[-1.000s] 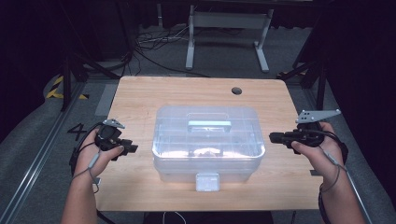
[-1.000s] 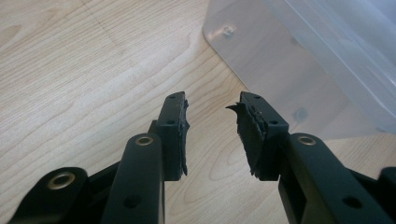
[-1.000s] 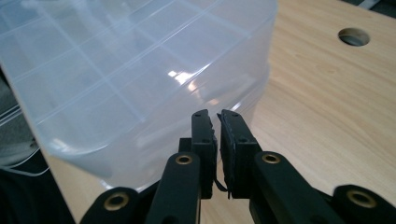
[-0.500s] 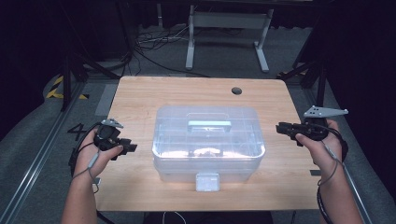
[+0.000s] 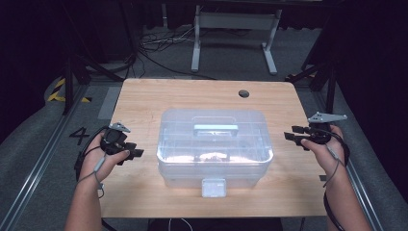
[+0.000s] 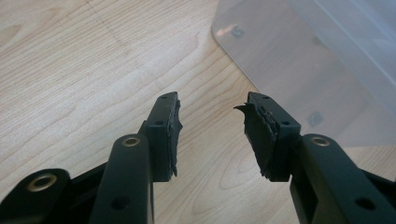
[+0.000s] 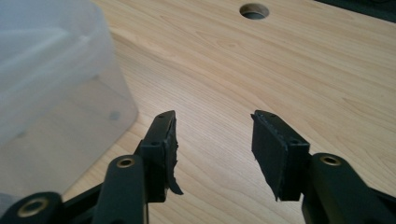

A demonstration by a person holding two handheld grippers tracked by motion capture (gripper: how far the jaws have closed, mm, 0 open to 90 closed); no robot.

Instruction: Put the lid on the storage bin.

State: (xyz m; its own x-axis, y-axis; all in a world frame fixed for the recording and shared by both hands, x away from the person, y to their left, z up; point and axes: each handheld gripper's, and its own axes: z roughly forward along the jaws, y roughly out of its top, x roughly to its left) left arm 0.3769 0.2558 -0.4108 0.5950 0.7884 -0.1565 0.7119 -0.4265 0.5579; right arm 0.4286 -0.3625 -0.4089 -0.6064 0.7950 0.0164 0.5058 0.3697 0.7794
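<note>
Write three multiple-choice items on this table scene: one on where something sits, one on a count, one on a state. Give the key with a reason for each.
1. Where is the clear plastic box?
A. at the middle of the table, between the two grippers
B. on the floor beside the table
C. at the far left corner of the table

2. How many round holes does the tabletop have?
A. none
B. one
C. three

3. How do the jaws of the left gripper stand?
A. clamped on the box's handle
B. apart, with nothing between them
C. shut tight on a cloth

Key: 1 A, the high view shows the box centred, with the left gripper on one side and the right gripper on the other. 2 B, a single hole lies near the far edge. 3 B, bare wood shows in the gap between the pads.
</note>
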